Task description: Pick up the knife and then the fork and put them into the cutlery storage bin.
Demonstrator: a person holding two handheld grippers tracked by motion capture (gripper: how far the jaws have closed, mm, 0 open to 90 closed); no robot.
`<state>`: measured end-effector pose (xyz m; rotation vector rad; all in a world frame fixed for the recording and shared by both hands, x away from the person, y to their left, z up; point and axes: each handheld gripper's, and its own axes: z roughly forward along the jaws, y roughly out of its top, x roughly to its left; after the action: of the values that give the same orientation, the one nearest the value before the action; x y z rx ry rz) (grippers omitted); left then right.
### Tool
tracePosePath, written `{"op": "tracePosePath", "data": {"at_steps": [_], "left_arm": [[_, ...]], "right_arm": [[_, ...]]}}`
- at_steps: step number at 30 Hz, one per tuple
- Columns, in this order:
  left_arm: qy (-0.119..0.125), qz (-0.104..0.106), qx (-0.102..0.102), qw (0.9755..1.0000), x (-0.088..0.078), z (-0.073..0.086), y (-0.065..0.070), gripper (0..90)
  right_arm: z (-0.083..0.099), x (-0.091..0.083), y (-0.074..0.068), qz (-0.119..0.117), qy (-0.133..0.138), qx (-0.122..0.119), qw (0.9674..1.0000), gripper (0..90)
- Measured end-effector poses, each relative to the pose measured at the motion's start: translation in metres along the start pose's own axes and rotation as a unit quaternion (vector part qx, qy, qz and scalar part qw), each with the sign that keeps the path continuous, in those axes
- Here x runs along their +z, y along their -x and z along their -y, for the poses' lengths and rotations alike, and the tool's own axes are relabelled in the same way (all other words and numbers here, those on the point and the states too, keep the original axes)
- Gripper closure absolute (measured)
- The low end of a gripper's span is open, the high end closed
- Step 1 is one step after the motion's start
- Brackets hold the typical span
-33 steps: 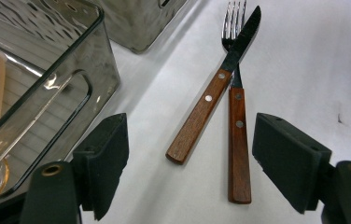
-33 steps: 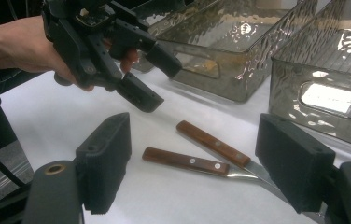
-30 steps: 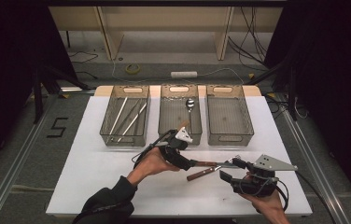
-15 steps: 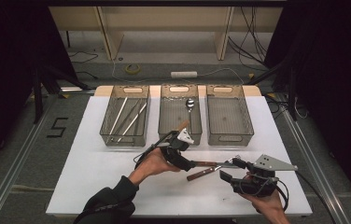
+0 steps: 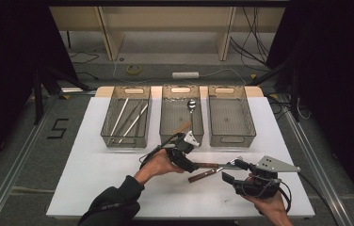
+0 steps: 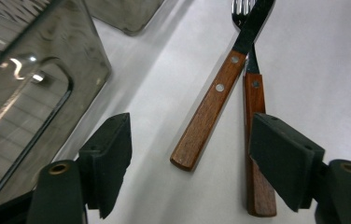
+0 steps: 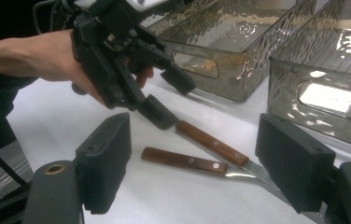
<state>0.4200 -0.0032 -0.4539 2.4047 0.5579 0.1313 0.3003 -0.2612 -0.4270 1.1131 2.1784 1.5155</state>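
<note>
Two wood-handled utensils lie crossed on the white table: a knife (image 6: pixel 206 119) and under it a fork (image 6: pixel 254 95). Their handles (image 5: pixel 206 170) sit between my two grippers. My left gripper (image 6: pixel 190 128) points down at the handle ends. Its jaws are open and have just been closing a little, pressing on nothing. The knife handle lies between the jaws, and the fork handle runs under the right pad (image 6: pixel 281 161). In the right gripper view the left gripper (image 7: pixel 171 95) hovers at the handles (image 7: pixel 197 151). My right gripper (image 7: pixel 194 133) is open and empty, facing the blades.
Three clear bins stand in a row at the back. The left bin (image 5: pixel 107 134) holds several long metal pieces, the middle bin (image 5: pixel 163 129) a spoon (image 5: pixel 191 106) and a wooden handle, and the right bin (image 5: pixel 250 127) holds nothing. The table's front edge (image 5: pixel 165 215) is near.
The left hand has shifted slightly over the handle ends. The right hand and the two utensils lie as before.
</note>
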Motion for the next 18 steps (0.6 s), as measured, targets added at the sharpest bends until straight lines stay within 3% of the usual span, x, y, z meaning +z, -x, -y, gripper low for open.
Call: {"op": "tracePosePath", "data": {"at_steps": [6, 11, 18], "left_arm": [[-0.008, 0.012, 0.006, 0.9999, 0.011, 0.000, -0.001, 36.9], [-0.027, 0.013, 0.025, 0.9993, 0.017, 0.000, 0.002, 43.8], [-0.035, 0.019, 0.028, 0.9988, 0.021, 0.001, -0.001, 50.7]], "right_arm": [[0.000, 0.000, 0.001, -0.001, -0.001, -0.001, 1.0000, 27.8], [0.000, 0.001, 0.000, -0.001, -0.002, -0.004, 1.0000, 27.9], [0.000, 0.002, -0.001, -0.003, -0.005, -0.003, 1.0000, 27.9]]}}
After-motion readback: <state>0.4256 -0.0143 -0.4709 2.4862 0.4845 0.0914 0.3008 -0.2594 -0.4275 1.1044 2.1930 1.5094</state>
